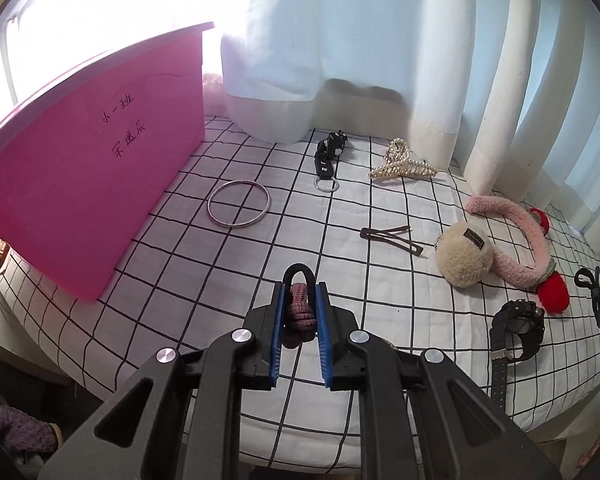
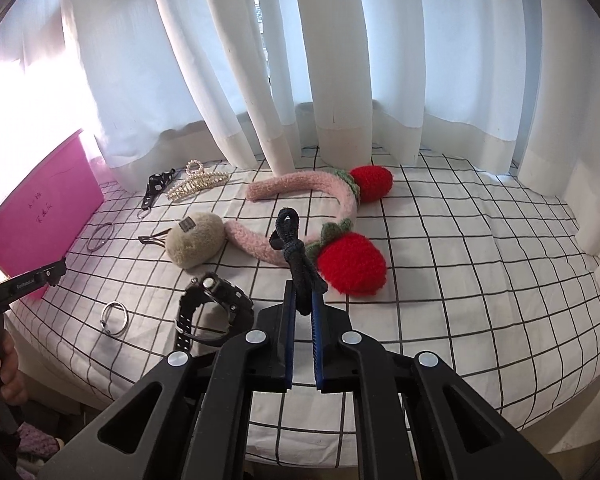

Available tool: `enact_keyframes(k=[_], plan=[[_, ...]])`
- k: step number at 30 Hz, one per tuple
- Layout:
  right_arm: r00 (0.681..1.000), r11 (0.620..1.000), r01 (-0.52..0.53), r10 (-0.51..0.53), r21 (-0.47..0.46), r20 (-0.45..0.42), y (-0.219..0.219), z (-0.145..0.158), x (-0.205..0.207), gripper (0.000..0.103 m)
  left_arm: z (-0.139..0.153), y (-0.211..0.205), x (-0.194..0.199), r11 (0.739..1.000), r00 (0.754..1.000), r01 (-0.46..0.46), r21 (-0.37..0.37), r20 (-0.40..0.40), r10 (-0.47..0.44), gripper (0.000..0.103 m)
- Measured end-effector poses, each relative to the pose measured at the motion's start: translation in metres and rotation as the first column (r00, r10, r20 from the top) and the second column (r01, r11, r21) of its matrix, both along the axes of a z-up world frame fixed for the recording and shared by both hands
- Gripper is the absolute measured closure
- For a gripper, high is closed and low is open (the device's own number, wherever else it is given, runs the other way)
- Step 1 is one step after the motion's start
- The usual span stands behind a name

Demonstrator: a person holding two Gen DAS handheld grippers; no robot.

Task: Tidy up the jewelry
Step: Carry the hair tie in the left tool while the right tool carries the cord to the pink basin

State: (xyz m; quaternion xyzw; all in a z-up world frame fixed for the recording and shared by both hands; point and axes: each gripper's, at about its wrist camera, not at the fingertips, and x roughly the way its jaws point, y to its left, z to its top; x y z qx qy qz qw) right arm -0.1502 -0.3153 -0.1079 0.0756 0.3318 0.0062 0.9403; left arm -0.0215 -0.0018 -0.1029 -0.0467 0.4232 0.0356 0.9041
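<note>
My left gripper (image 1: 300,292) is shut on a pink knitted hair tie (image 1: 300,312) whose black elastic loop (image 1: 298,271) sticks out past the blue pads, above the checked cloth. My right gripper (image 2: 303,296) is shut on a black cord hair tie (image 2: 294,248), whose knotted loop stands up in front of the strawberry headband (image 2: 340,208). To the left stands the pink box (image 1: 80,184), open side hidden. On the cloth lie a silver bangle (image 1: 239,204), a pearl claw clip (image 1: 400,162), a brown hair pin (image 1: 392,236), a beige pom-pom (image 1: 464,258) and a black watch (image 2: 212,312).
White curtains (image 2: 340,80) hang along the far edge of the table with the white checked cloth (image 2: 460,260). A black strap keychain (image 1: 328,156) lies near the curtain and a silver key ring (image 2: 114,318) near the watch. A person's hand (image 2: 4,364) is at the left edge.
</note>
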Motion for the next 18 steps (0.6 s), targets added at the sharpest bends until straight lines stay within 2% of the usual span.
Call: enact_keyframes(k=[5, 9, 13, 18], plan=[[0.994, 0.995, -0.095, 0.094, 0.006, 0.051, 0.020, 0.042, 0.002, 0.096, 0.049, 0.005, -0.016, 1.000, 0.998, -0.022, -0.008, 0.058, 0.023, 0.088], [0.977, 0.981, -0.190, 0.185, 0.039, 0.106, 0.042, 0.078, 0.010, 0.096, 0.096, 0.013, -0.035, 0.999, 0.991, -0.049, -0.006, 0.124, 0.049, 0.088], [0.947, 0.956, -0.291, 0.280, 0.049, 0.160, 0.075, 0.112, 0.022, 0.096, 0.131, 0.027, -0.052, 0.996, 0.981, -0.085, 0.004, 0.176, 0.083, 0.088], [0.899, 0.914, -0.403, 0.385, 0.050, 0.208, 0.127, 0.143, 0.040, 0.096, 0.158, 0.060, -0.066, 0.990, 0.968, -0.144, 0.007, 0.208, 0.139, 0.088]])
